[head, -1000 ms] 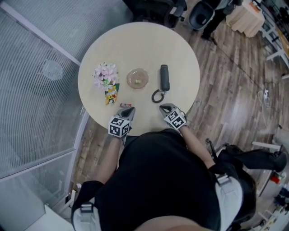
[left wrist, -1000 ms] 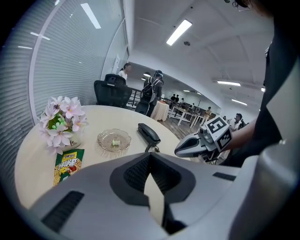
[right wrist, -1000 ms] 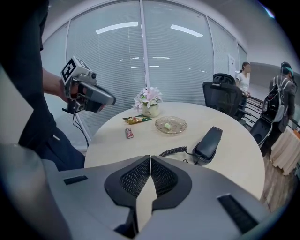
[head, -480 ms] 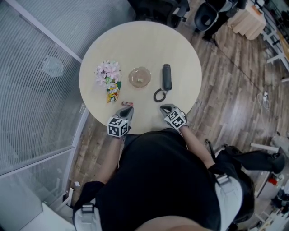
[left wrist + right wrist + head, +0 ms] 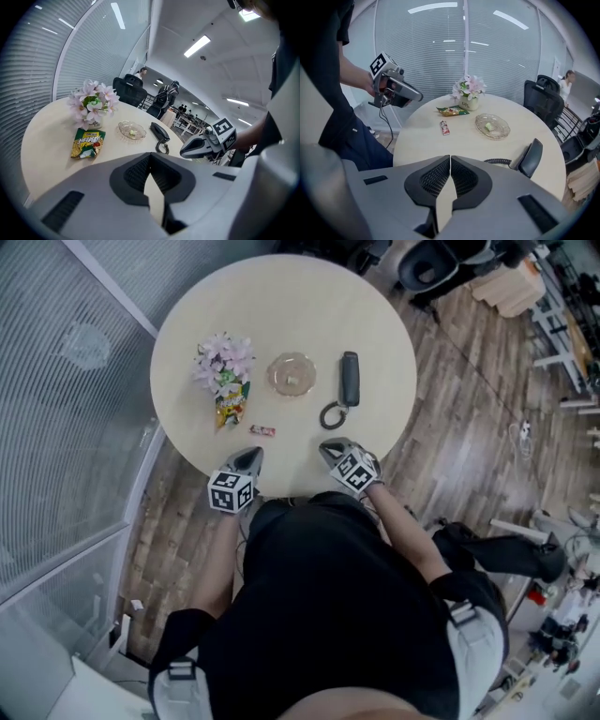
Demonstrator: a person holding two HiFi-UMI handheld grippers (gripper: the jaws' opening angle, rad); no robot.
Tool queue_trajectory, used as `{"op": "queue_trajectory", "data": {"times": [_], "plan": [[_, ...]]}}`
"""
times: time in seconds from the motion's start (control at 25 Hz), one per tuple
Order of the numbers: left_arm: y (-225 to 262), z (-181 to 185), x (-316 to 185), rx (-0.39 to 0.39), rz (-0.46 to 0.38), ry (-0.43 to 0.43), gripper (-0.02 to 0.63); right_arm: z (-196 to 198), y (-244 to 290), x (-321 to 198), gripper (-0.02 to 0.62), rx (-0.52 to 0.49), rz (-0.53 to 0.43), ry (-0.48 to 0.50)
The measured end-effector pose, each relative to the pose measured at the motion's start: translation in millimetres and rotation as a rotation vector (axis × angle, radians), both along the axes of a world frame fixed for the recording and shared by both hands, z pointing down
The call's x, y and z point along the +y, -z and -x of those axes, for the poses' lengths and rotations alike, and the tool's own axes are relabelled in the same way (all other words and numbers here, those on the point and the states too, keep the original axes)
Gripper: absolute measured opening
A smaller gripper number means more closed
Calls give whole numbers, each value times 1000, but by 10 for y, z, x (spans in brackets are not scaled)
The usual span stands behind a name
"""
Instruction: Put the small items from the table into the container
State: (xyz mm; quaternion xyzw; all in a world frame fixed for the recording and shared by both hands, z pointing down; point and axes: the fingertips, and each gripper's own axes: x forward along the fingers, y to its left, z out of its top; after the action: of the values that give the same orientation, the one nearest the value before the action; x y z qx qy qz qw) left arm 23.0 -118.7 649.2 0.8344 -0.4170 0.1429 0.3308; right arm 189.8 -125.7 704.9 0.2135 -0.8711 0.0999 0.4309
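A small red-and-white candy point(image 5: 262, 430) point(image 5: 445, 127) lies on the round table point(image 5: 281, 306) near its front edge. A yellow-green snack packet point(image 5: 230, 409) point(image 5: 87, 143) point(image 5: 452, 111) lies beside it. Further in stands a clear glass dish point(image 5: 292, 374) point(image 5: 131, 130) point(image 5: 492, 126) holding one small pale item. My left gripper point(image 5: 251, 457) point(image 5: 150, 161) hovers shut and empty at the table's front edge, just short of the candy. My right gripper point(image 5: 328, 447) point(image 5: 450, 164), also shut and empty, hangs near the phone cord.
A vase of pink flowers point(image 5: 223, 360) point(image 5: 93, 103) point(image 5: 468, 91) stands left of the dish. A black phone handset point(image 5: 350, 379) point(image 5: 160, 132) point(image 5: 532, 158) with a coiled cord lies to its right. Glass walls with blinds stand on the left, office chairs behind the table.
Both grippers have drawn back a little toward the table's front edge and drifted left. The head view has shifted, so the table sits higher in the picture. Nothing on the table has moved.
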Motion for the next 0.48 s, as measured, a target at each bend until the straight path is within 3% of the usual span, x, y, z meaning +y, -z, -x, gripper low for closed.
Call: {"op": "queue_trajectory", "data": {"times": [0.48], "plan": [[-152, 237, 185, -11, 41, -4, 3, 905, 8, -134, 28, -9, -19, 234]]}}
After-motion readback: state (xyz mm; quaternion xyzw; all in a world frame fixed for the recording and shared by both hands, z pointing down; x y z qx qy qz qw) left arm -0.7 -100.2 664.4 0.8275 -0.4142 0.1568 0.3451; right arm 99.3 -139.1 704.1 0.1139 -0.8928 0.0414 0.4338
